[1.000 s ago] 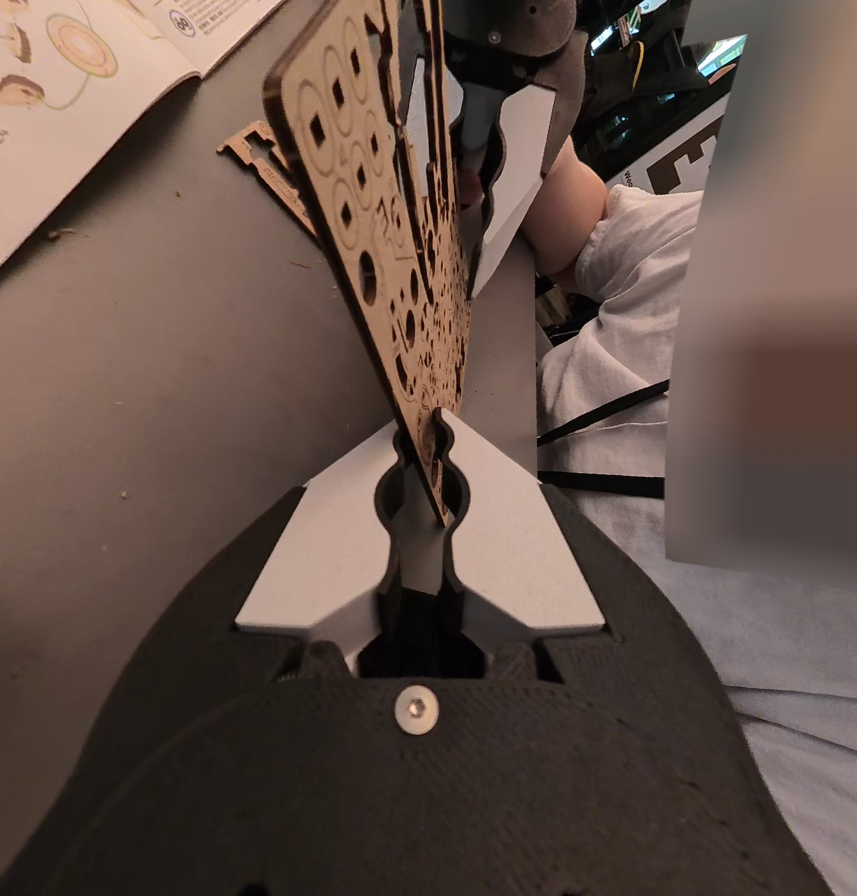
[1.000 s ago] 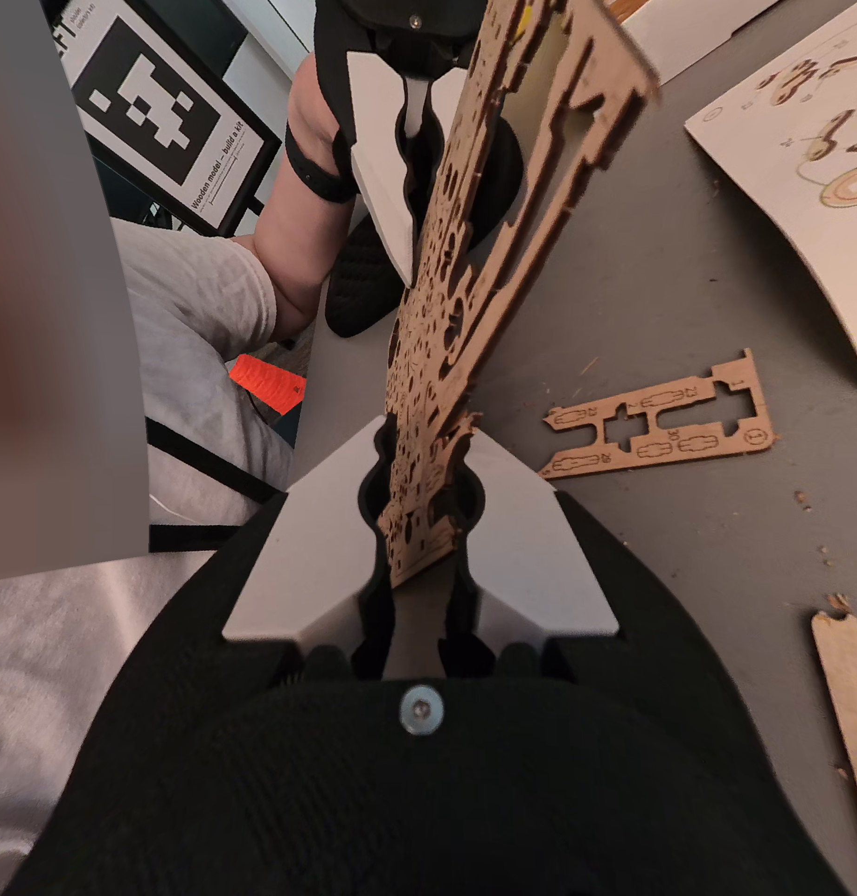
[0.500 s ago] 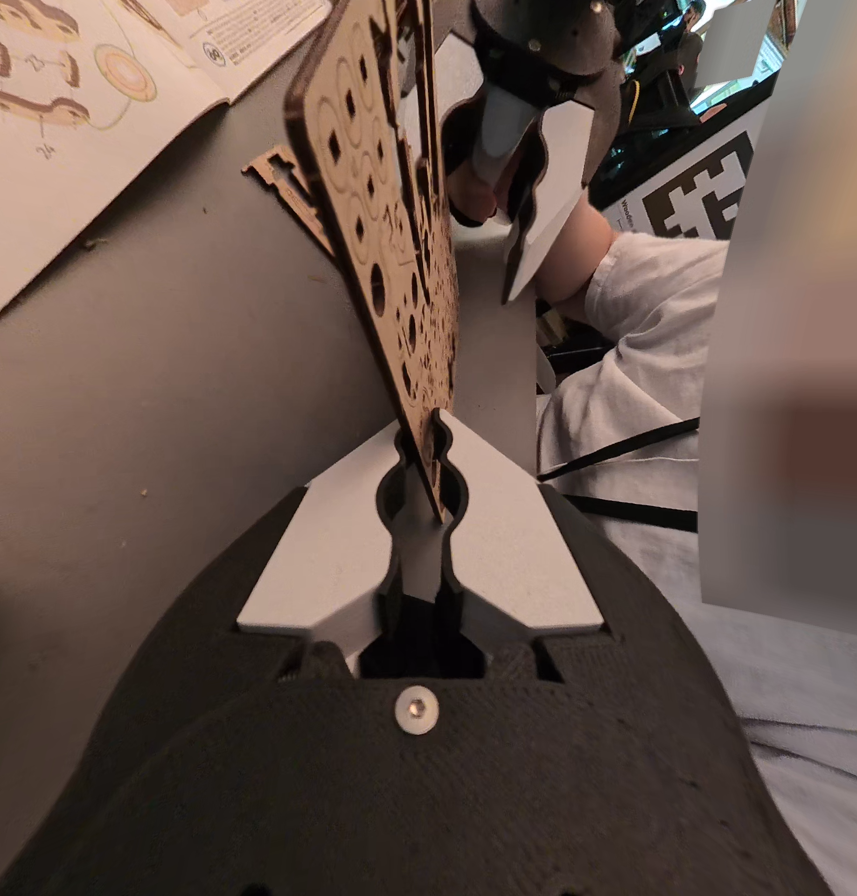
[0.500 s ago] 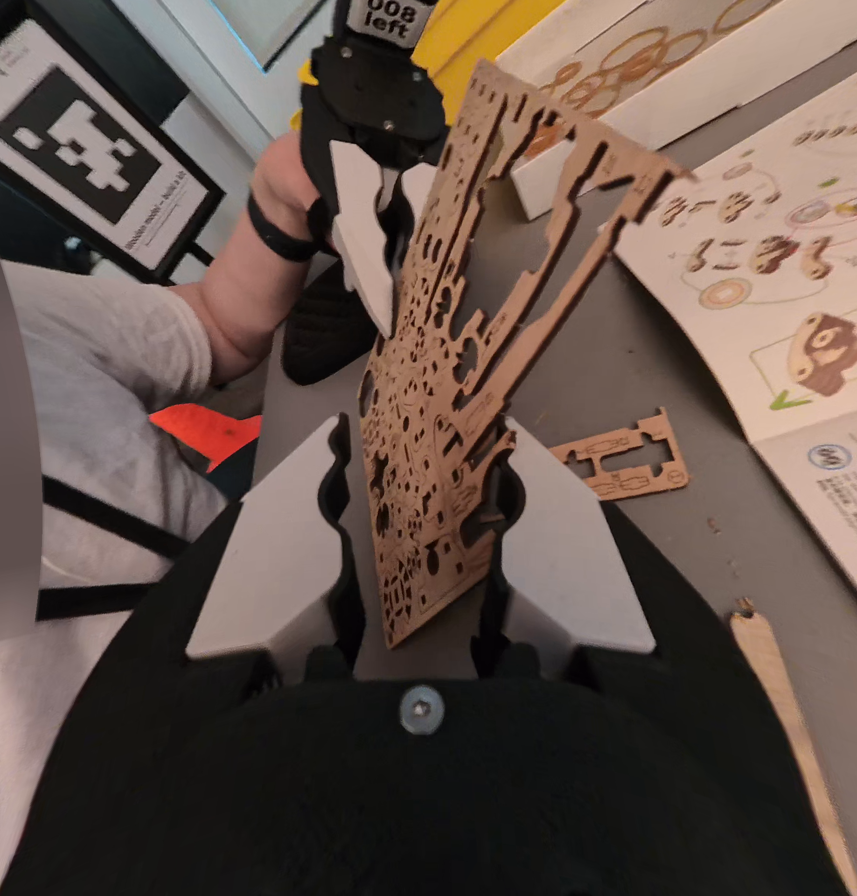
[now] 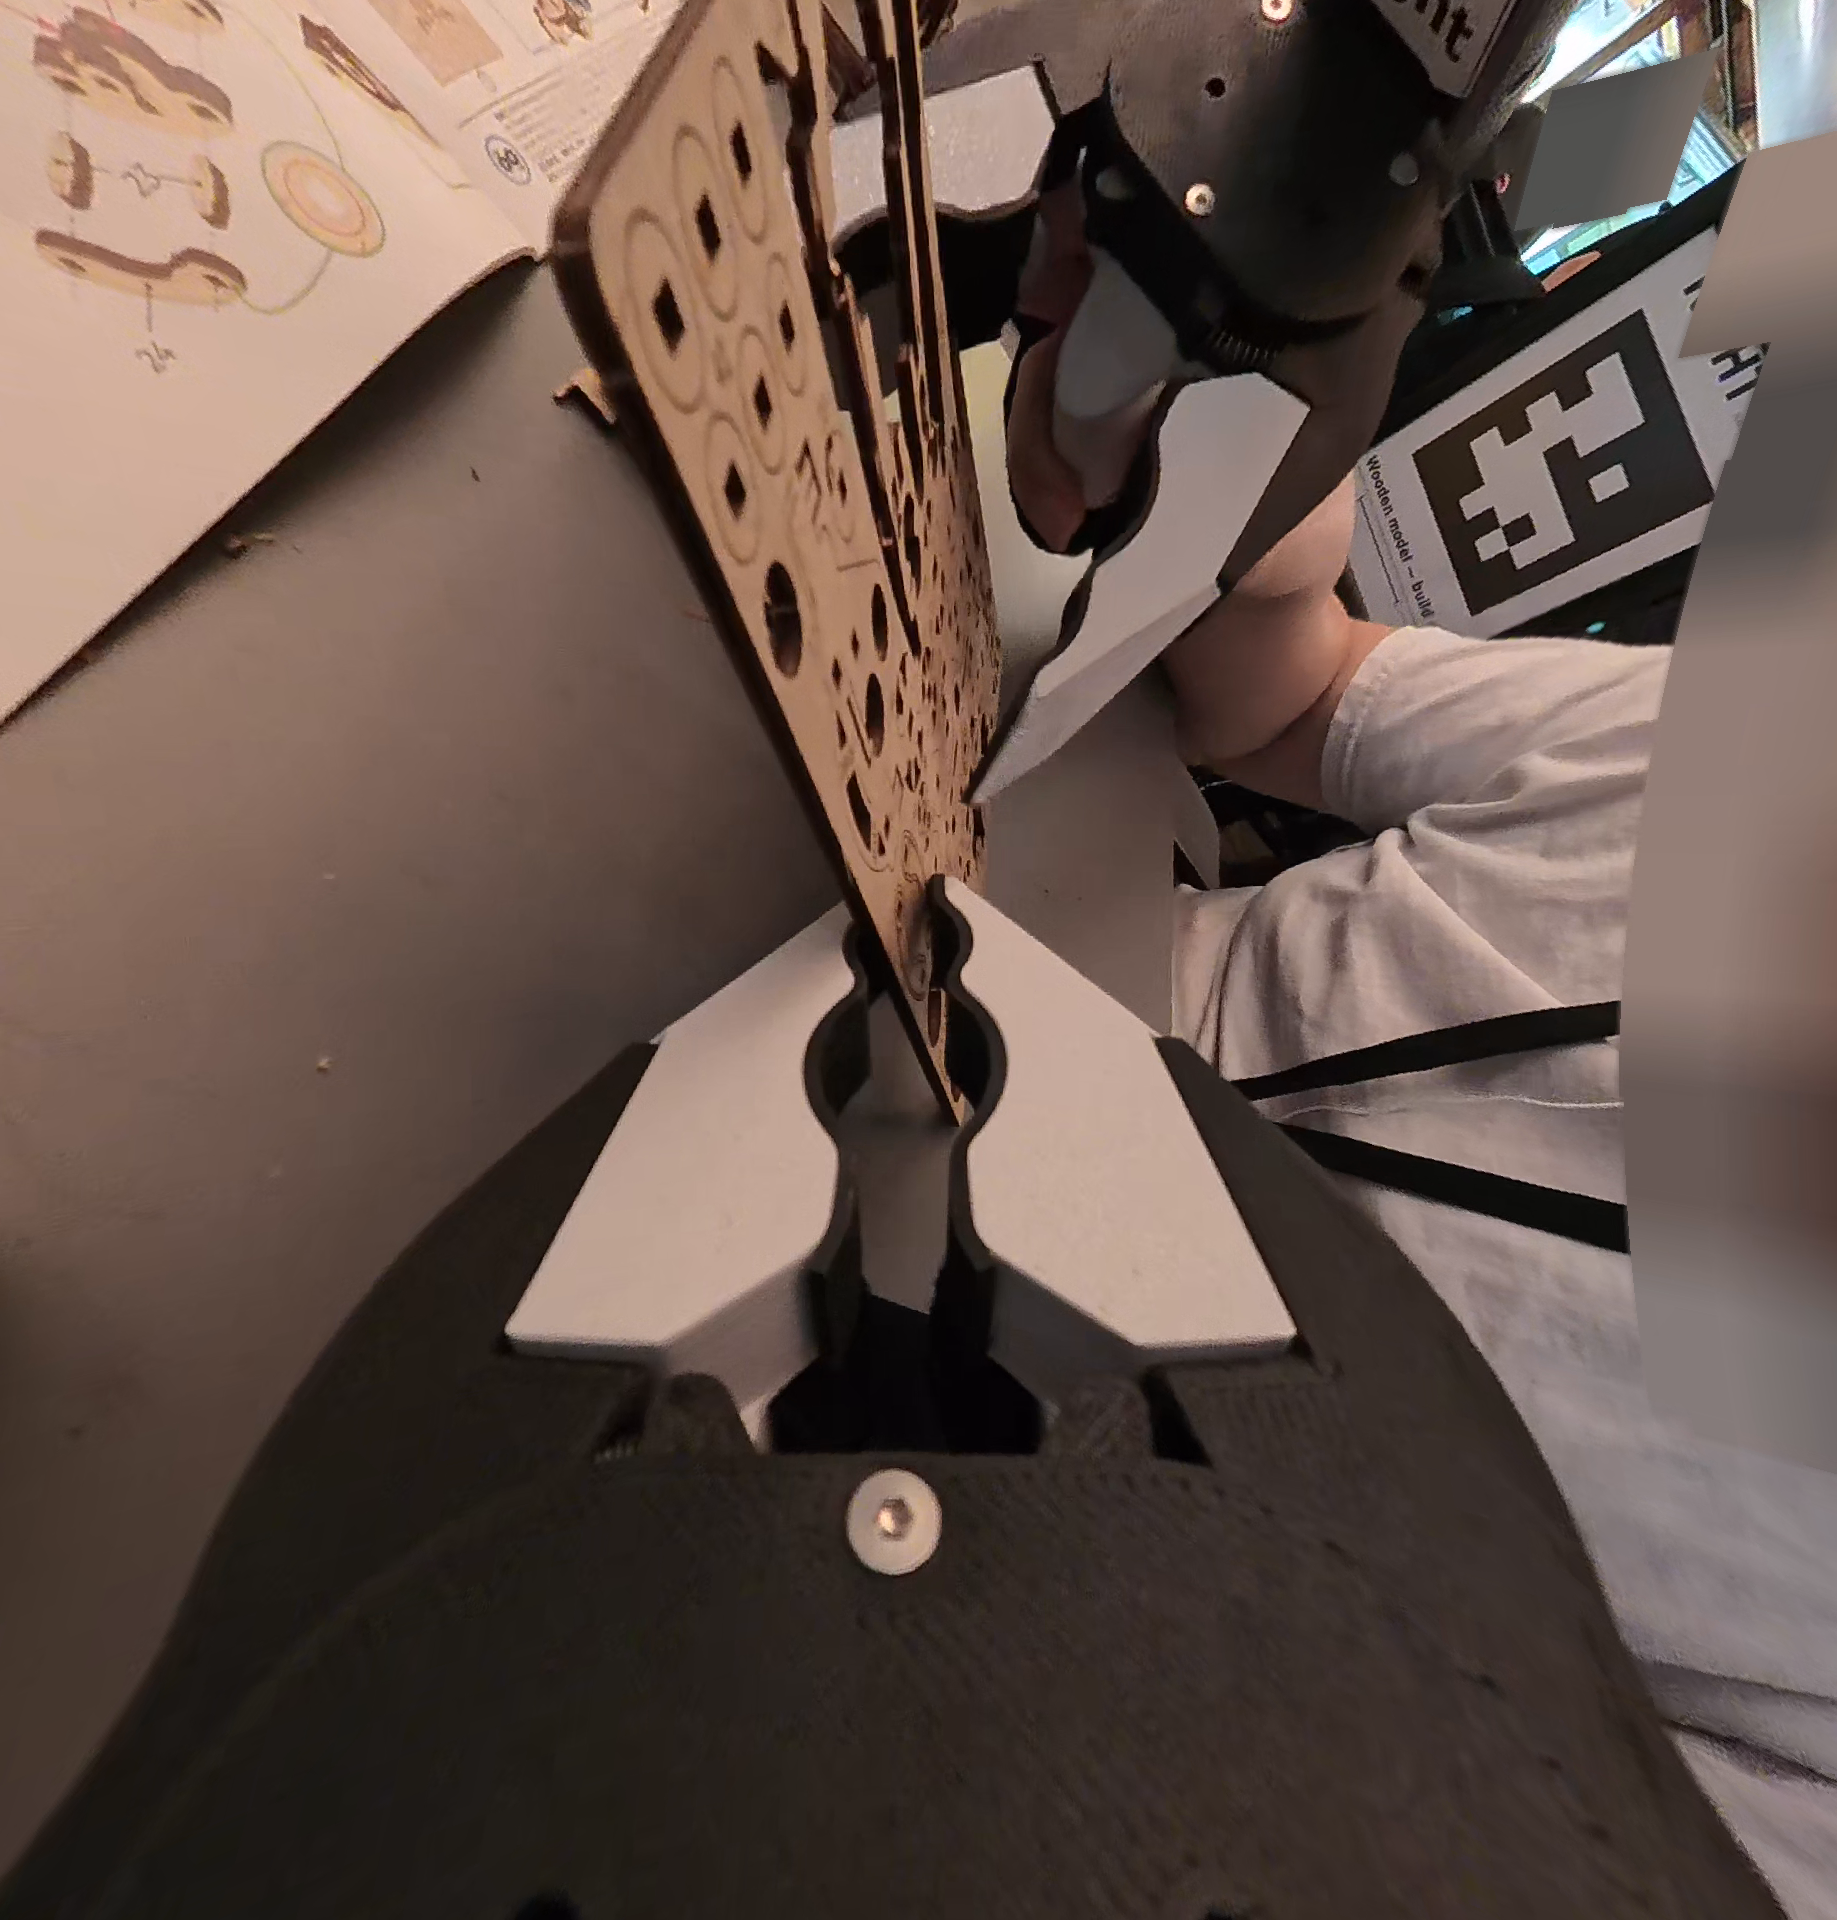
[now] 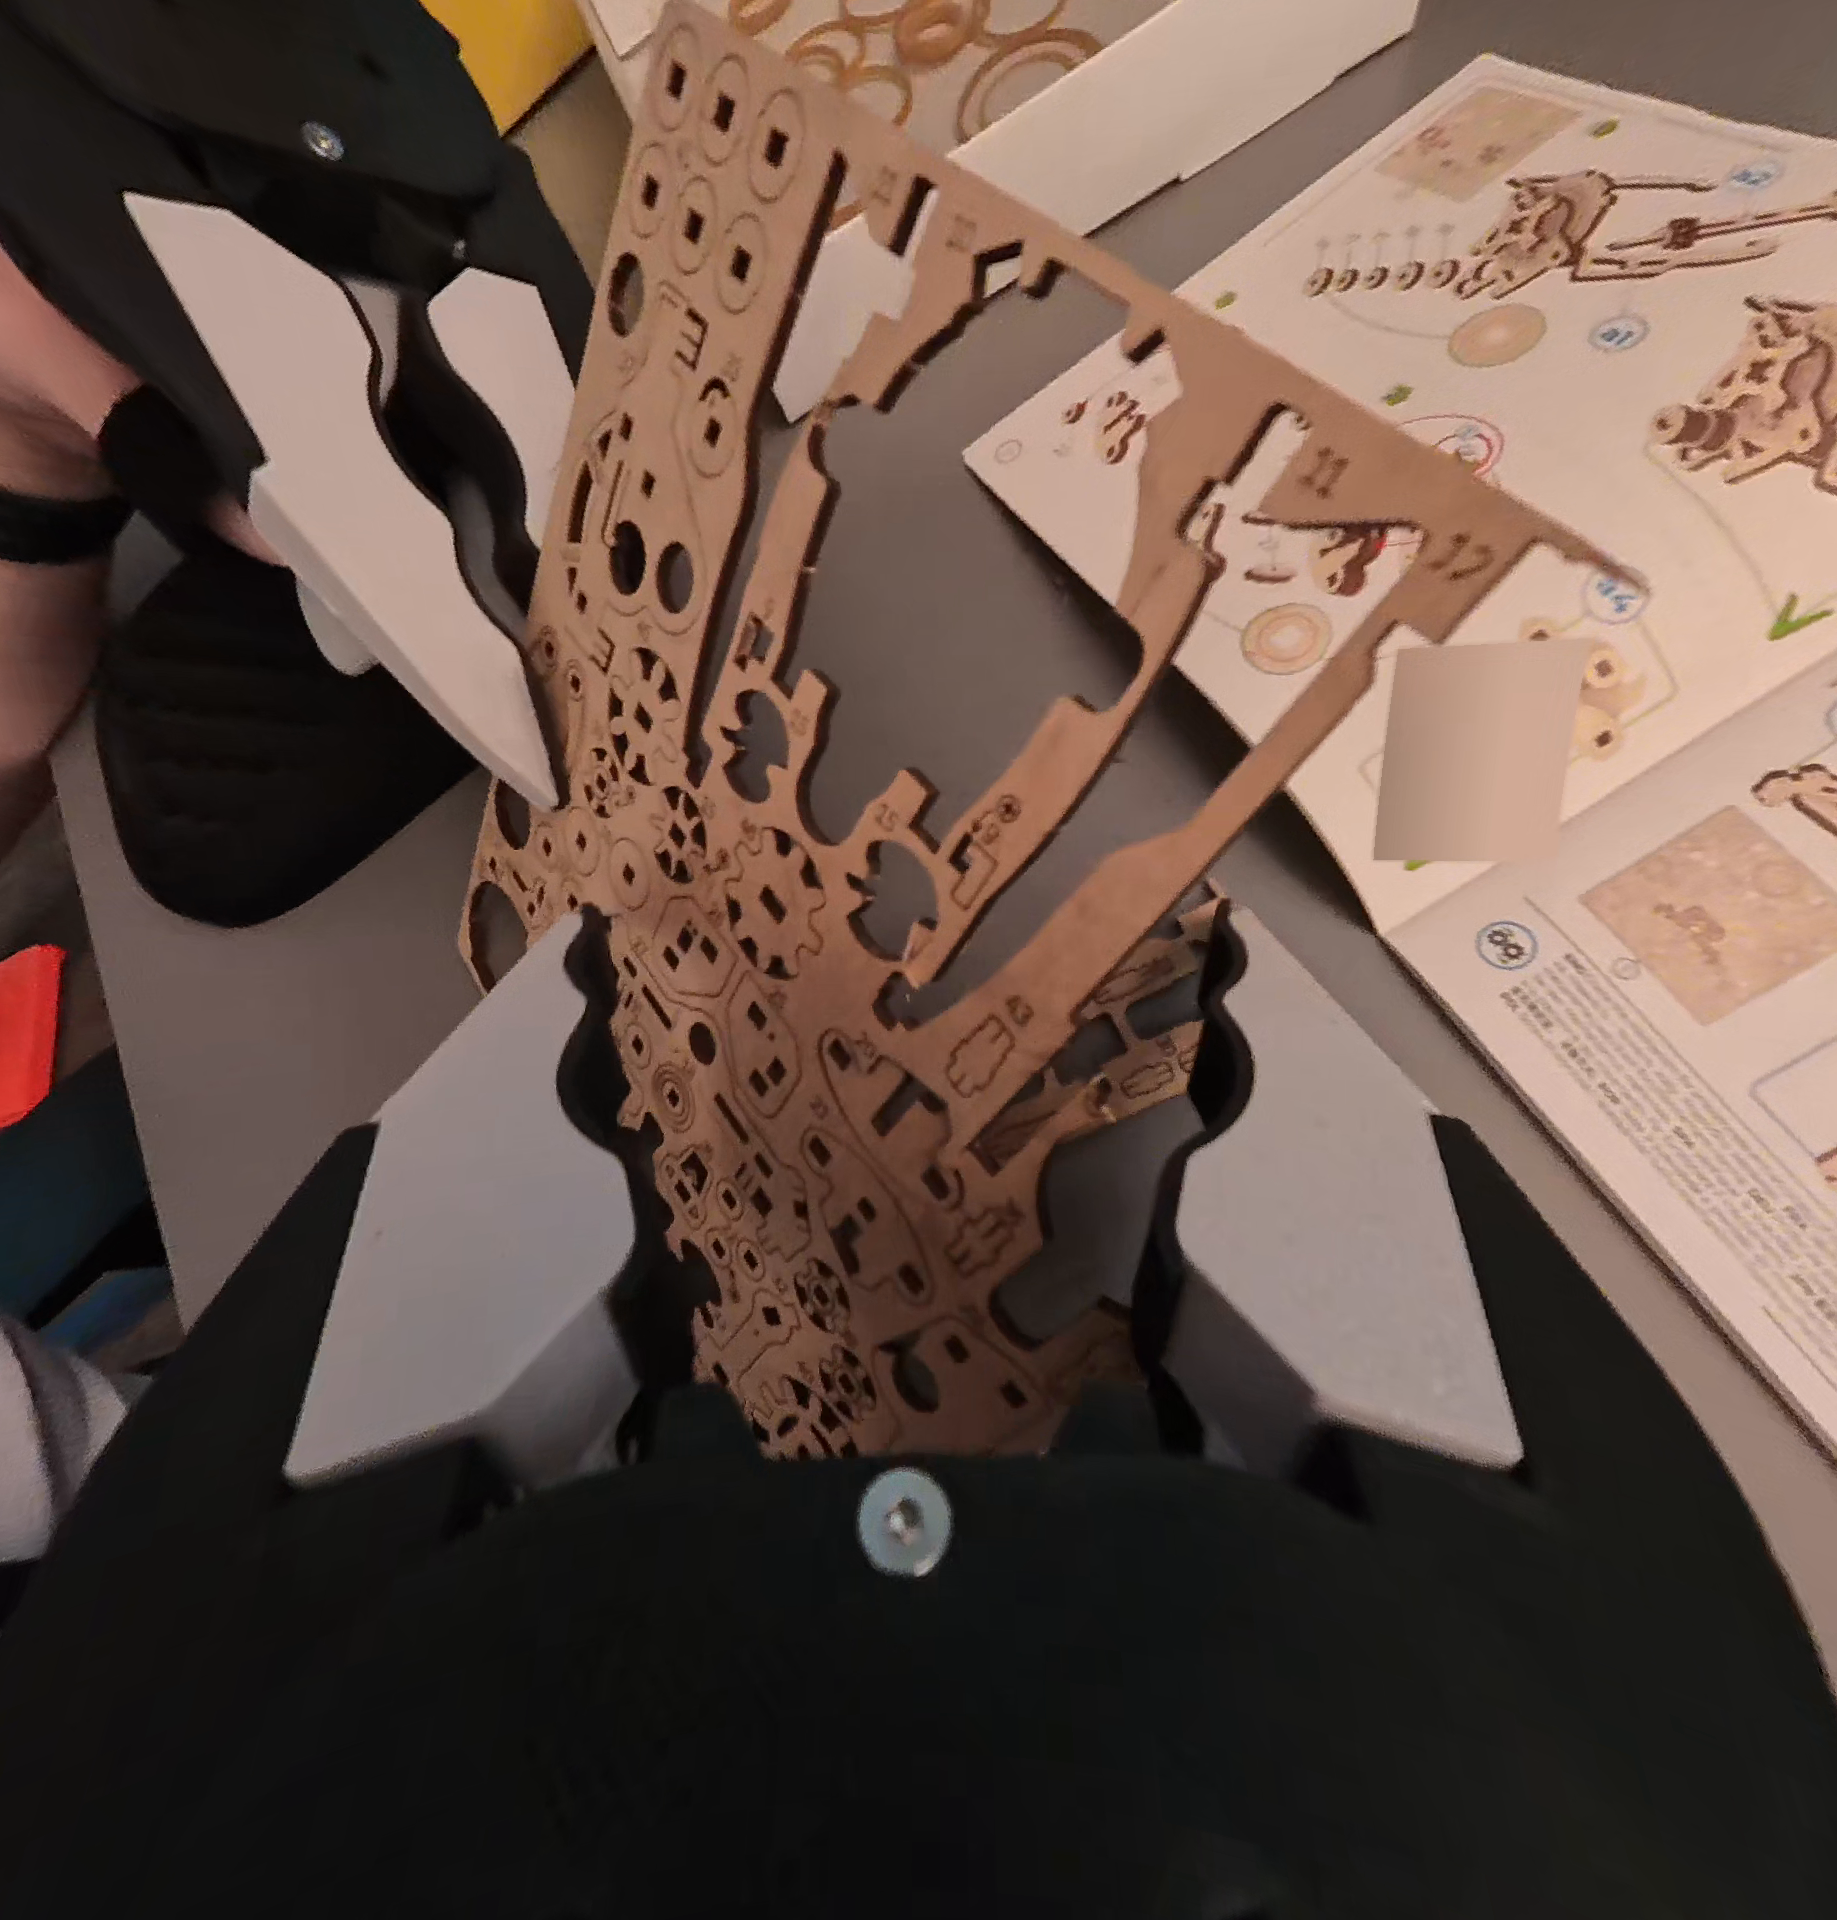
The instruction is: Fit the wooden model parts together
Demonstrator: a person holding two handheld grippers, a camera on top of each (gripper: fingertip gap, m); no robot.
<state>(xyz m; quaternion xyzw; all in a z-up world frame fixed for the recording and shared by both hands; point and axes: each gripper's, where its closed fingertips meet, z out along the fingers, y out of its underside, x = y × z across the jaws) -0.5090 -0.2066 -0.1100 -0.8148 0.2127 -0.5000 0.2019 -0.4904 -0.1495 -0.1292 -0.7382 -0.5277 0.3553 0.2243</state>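
Note:
A thin laser-cut wooden parts sheet (image 5: 748,395) with many cut-outs is held up above the grey table (image 5: 270,935). My left gripper (image 5: 898,914) is shut on its lower edge. In the right wrist view the sheet (image 6: 685,520) faces the camera, and the left gripper (image 6: 540,774) pinches its left edge. My right gripper (image 6: 898,935) is open wide, with the sheet's near end lying loose between its fingers. In the left wrist view one of the right gripper's fingers (image 5: 1153,540) touches the sheet's right face with its tip.
An open instruction booklet (image 6: 1516,520) lies on the table, at top left in the left wrist view (image 5: 166,260). A white box of ring parts (image 6: 997,62) sits at the back. A person's arm and white shirt (image 5: 1413,831) are beside the table edge, under a marker board (image 5: 1558,457).
My right gripper has opened and let go of the sheet. Only the left gripper holds it, and the sheet has turned to face the right camera.

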